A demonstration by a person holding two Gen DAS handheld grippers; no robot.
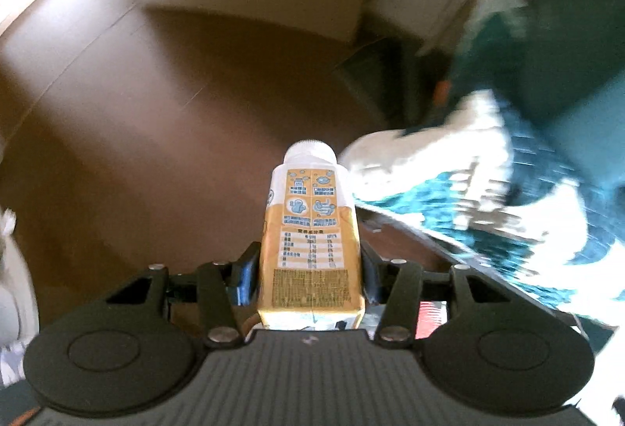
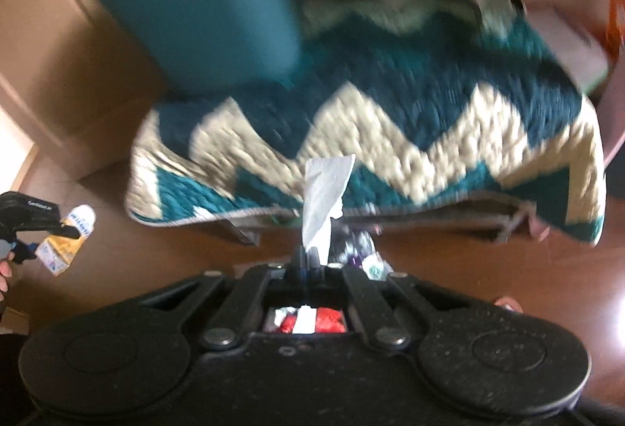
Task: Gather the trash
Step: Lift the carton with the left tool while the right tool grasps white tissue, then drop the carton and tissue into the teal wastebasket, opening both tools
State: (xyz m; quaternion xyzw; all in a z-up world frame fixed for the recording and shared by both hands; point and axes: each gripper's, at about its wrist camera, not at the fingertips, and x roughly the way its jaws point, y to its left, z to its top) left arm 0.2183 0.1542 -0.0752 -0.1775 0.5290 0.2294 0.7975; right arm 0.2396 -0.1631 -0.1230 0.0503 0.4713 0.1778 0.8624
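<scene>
Left gripper [image 1: 310,270] clamped on drink carton [image 1: 310,230], fingers pressing both sides, white cap pointing away, above brown floor [image 1: 156,113]. Carton back panel: nutrition table and icon boxes, print too small to read. Right gripper [image 2: 312,258] pinched together on white tissue [image 2: 324,199], sticking up past fingertips. Behind: teal-and-cream zigzag blanket [image 2: 390,121], blurred. Red-and-white scraps [image 2: 308,322] below right gripper, possibly wrappers.
</scene>
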